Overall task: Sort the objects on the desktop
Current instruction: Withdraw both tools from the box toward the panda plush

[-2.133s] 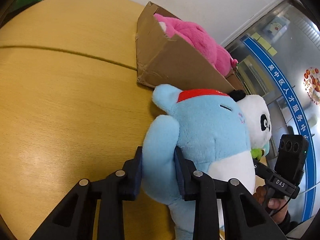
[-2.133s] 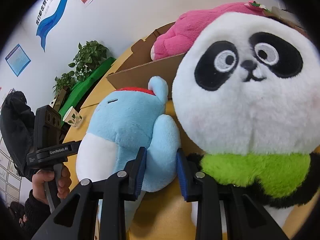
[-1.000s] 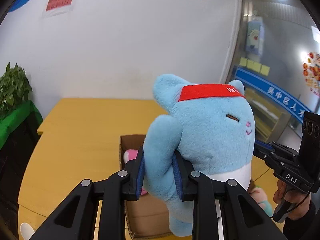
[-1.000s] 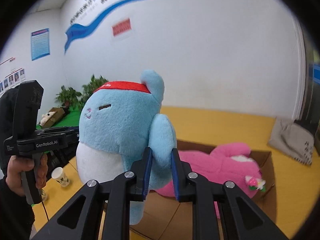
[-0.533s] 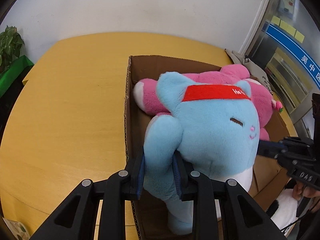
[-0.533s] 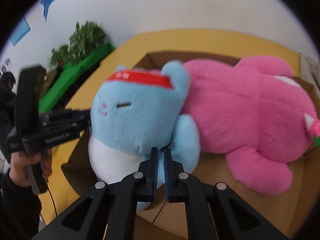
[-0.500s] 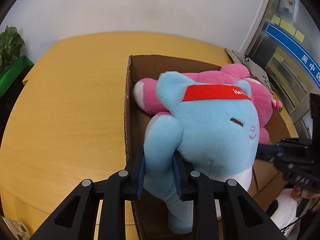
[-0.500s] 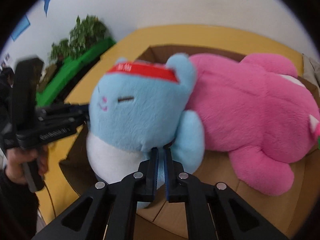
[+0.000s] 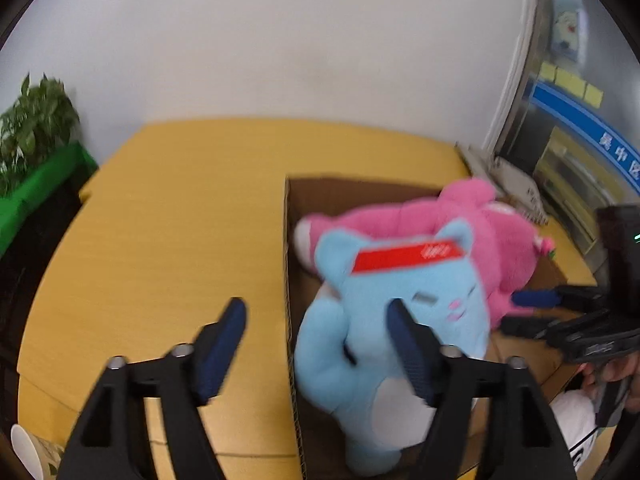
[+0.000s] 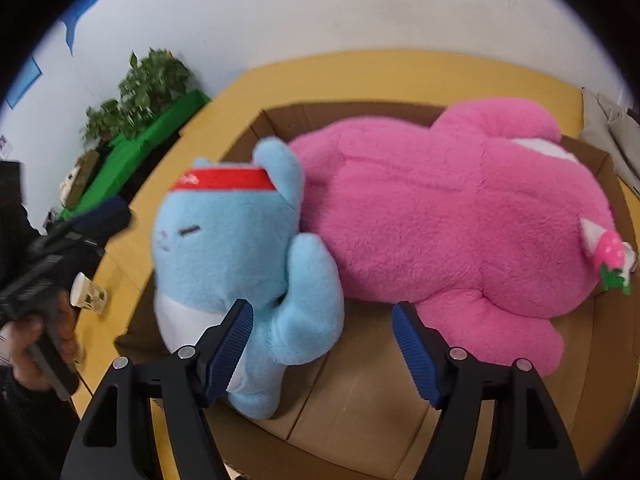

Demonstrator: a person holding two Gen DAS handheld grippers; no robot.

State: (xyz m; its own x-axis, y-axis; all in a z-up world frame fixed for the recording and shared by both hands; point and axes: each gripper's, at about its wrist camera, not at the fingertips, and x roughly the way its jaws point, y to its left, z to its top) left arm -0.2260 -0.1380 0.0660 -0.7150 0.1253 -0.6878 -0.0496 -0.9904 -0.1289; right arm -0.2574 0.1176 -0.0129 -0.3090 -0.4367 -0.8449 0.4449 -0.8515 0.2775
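The blue plush (image 10: pixel 228 248) sits at the left end of the cardboard box (image 10: pixel 360 392), against the pink plush (image 10: pixel 452 216). Both grippers (image 9: pixel 316 344) (image 10: pixel 322 340) are spread wide, seemingly touching nothing. It's soft and light; pinch an arm.

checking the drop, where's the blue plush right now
In both wrist views the blue plush sits inside the box, at its left end, against the pink plush.

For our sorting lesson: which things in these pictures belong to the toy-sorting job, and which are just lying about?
Part of the job:
blue plush
pink plush
cardboard box
left gripper, open
right gripper, open

Just lying about:
potted plant
paper cup
yellow table
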